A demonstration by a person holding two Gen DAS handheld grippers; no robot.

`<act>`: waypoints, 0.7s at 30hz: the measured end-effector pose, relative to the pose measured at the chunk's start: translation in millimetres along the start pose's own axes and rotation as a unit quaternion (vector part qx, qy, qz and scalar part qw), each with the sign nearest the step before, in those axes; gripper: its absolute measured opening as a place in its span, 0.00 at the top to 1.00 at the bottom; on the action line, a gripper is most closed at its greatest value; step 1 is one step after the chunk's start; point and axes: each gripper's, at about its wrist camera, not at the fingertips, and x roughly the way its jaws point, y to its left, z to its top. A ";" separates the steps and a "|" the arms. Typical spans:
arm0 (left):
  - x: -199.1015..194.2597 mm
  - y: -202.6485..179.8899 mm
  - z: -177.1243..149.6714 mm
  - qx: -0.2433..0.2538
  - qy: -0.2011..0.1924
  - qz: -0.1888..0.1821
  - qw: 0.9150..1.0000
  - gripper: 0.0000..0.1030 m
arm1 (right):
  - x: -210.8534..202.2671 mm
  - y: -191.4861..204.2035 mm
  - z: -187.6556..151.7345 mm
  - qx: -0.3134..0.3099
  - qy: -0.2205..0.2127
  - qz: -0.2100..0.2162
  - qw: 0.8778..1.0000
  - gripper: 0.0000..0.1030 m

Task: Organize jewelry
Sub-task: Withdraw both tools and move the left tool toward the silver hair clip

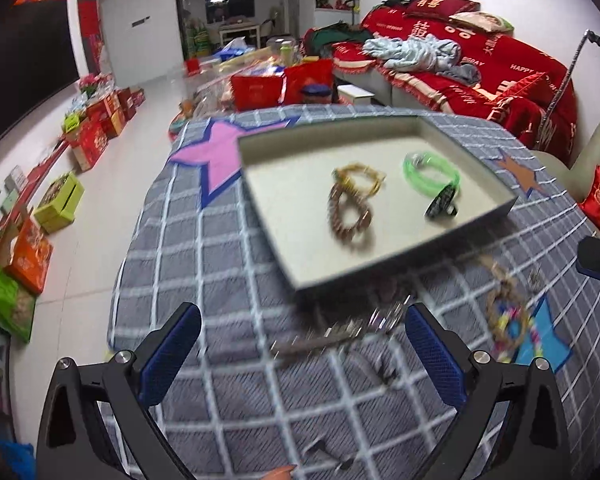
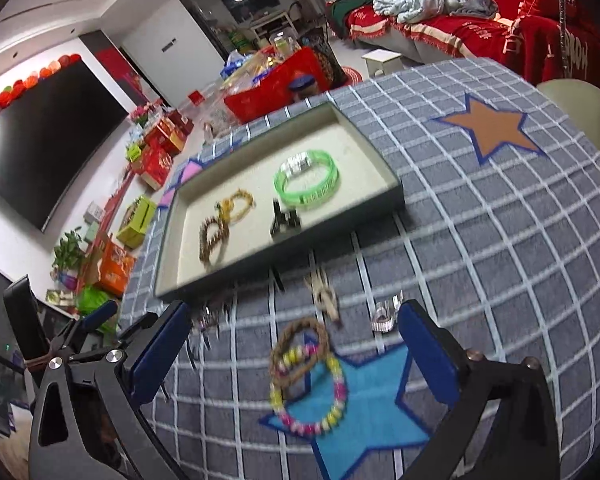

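Both tilted down over the table. Left hand-held gripper wide open, nothing held. Right hand-held gripper wide open too, above a bright bead bracelet and a brown rope ring. In the flat grey tray: green plastic band, brown bead loops, yellow beads.

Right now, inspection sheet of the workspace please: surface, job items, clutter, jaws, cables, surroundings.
Surface: grey checked cloth with star patches.
Job's things: shallow grey tray holds green plastic bangle, yellow bead bracelet, brown bead bracelet, small black piece; brown cord bracelet and multicoloured bead bracelet on the cloth.
Clutter: blurred small metal pieces by the tray.
Grippers: left gripper and right gripper, jaws open, empty.
Cables: nothing seen.
Surroundings: red-covered sofa, gift boxes on floor.
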 end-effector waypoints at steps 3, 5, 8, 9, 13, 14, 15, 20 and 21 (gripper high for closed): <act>3.3 10.5 -13.8 -0.007 0.019 0.005 1.000 0.00 | 3.7 -5.7 -17.3 0.000 0.015 -0.005 1.000 0.00; 6.3 16.6 -20.4 -0.011 0.035 -0.007 0.999 0.00 | 6.1 -10.0 -28.7 0.000 0.025 -0.013 1.000 0.00; 9.3 21.5 -29.3 -0.012 0.044 -0.009 0.999 0.00 | 7.5 -17.2 -41.9 0.007 0.037 -0.023 0.999 0.00; 10.7 21.5 -31.0 -0.008 0.046 -0.009 0.999 0.00 | 6.8 -19.0 -45.3 0.009 0.039 -0.027 0.999 0.00; 13.1 21.0 -34.0 -0.003 0.049 -0.017 0.999 0.00 | 5.5 -23.2 -54.3 0.006 0.044 -0.049 0.998 0.00; 13.3 20.9 -33.6 -0.004 0.050 -0.019 0.999 0.00 | 5.3 -24.0 -56.8 0.004 0.046 -0.057 0.997 0.00; 14.2 20.4 -33.2 -0.003 0.051 -0.023 0.998 0.00 | 5.3 -24.8 -57.4 0.003 0.048 -0.063 0.997 0.00; 18.4 13.1 -27.6 0.021 0.048 -0.024 0.998 0.00 | 6.0 -26.0 -60.1 -0.003 0.054 -0.089 0.995 0.00; 19.7 11.9 -26.1 0.027 0.046 -0.023 0.998 0.00 | 5.5 -26.0 -60.6 -0.004 0.054 -0.092 0.994 0.00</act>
